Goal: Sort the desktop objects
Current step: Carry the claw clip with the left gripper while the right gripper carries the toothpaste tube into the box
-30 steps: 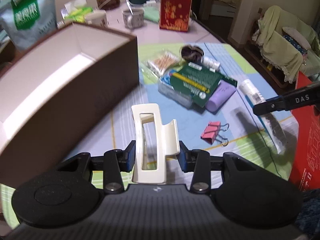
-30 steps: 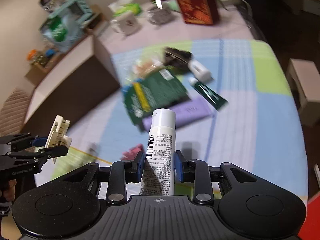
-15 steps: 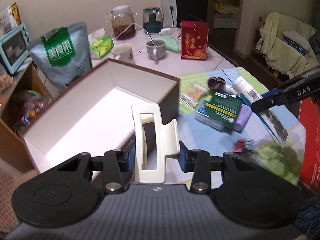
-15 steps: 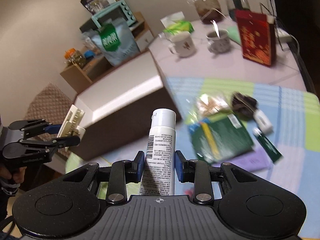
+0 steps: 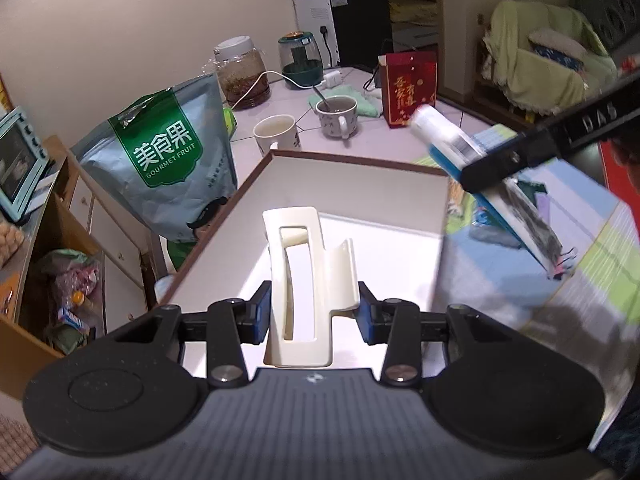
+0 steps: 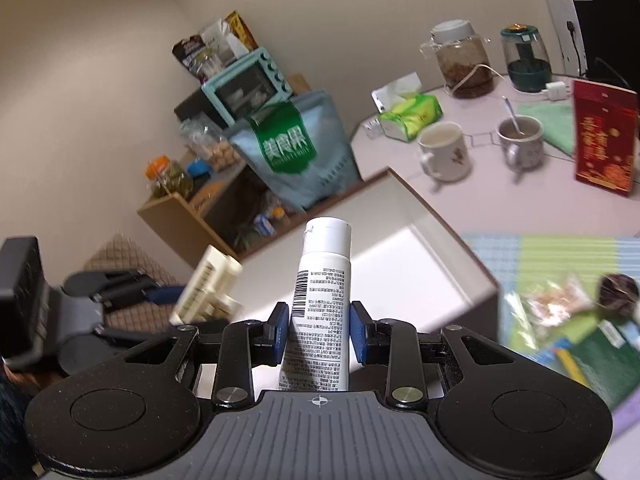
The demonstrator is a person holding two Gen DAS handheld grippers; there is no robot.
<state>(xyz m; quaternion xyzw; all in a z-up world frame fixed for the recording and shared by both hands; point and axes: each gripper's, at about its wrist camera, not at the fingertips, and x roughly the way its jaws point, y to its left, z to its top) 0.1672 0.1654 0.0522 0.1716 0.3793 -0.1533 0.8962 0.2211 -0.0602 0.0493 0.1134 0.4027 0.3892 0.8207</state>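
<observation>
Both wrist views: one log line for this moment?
left hand-held gripper: shut on cream hair claw, over open box | right hand-held gripper: shut on white tube, near box | nothing released yet

The snack bag (image 5: 160, 160) reads "GOURMET FRUIT"; the right tongs (image 5: 552, 148) read "DAS".

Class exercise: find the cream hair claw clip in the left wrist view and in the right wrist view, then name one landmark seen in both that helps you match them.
Left wrist view: the cream hair claw clip is at centre, clamped in the left gripper, above the open box.
Right wrist view: it is at lower left, held beside the box.
Shared landmark: the green-labelled fruit bag.
</observation>
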